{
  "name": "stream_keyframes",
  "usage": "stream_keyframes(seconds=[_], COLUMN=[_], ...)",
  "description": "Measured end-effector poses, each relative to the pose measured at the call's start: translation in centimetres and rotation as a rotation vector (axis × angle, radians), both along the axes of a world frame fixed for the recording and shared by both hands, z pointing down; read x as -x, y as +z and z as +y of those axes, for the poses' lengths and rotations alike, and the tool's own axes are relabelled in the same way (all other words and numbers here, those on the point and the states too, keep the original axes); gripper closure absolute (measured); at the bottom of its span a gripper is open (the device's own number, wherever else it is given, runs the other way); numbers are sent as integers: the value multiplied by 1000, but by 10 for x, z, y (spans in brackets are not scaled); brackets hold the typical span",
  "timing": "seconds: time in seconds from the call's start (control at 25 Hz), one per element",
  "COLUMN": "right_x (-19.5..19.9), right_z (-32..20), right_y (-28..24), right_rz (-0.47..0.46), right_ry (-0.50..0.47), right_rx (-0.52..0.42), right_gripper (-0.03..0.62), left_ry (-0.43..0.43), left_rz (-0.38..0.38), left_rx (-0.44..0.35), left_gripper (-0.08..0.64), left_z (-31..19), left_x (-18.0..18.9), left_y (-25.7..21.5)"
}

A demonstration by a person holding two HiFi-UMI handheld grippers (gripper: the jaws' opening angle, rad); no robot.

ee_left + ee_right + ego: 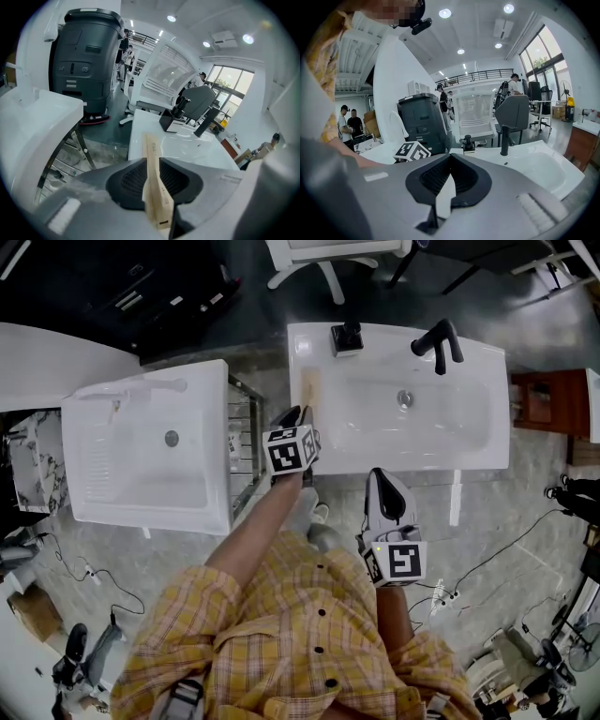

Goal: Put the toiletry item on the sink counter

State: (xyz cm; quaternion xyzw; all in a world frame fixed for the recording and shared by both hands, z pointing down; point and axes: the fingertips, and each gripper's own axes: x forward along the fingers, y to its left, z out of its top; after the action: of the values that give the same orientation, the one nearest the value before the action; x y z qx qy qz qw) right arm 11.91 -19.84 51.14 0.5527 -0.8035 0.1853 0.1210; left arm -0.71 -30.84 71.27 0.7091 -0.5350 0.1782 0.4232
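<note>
The toiletry item (pixel 310 390) is a slim beige box. My left gripper (pixel 298 414) is shut on its near end, and the far end reaches over the left rim of the white sink counter (pixel 302 345). In the left gripper view the box (pixel 152 159) stands on edge between the dark pads (pixel 129 183) and points across the counter (pixel 140 126); whether it touches the surface I cannot tell. My right gripper (pixel 380 480) hangs in front of the basin, shut and holding nothing (pixel 443 190).
A black faucet (pixel 439 339) and a black soap dispenser (pixel 347 337) stand at the sink's back edge. A white utility tub (pixel 141 446) sits to the left, with a metal rack (pixel 246 442) between it and the sink. A white chair base (pixel 323 263) is behind.
</note>
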Motion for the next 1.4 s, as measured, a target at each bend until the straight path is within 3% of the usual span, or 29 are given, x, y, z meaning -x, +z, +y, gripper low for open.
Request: stream_keyframes(seconds=[0.68,1.4], right_x=[-12,-6], right_z=[26,65], right_y=[-30,-92], right_rz=[-14,-64], right_ry=[0,-31], right_rx=[-79,-233], right_gripper=[594,594], left_ry=[-18,78], left_rz=[33,4], left_rx=[-107,-483], left_gripper=[486,558], left_z=[43,114], left_x=[6,-3], left_y=[-63,-222])
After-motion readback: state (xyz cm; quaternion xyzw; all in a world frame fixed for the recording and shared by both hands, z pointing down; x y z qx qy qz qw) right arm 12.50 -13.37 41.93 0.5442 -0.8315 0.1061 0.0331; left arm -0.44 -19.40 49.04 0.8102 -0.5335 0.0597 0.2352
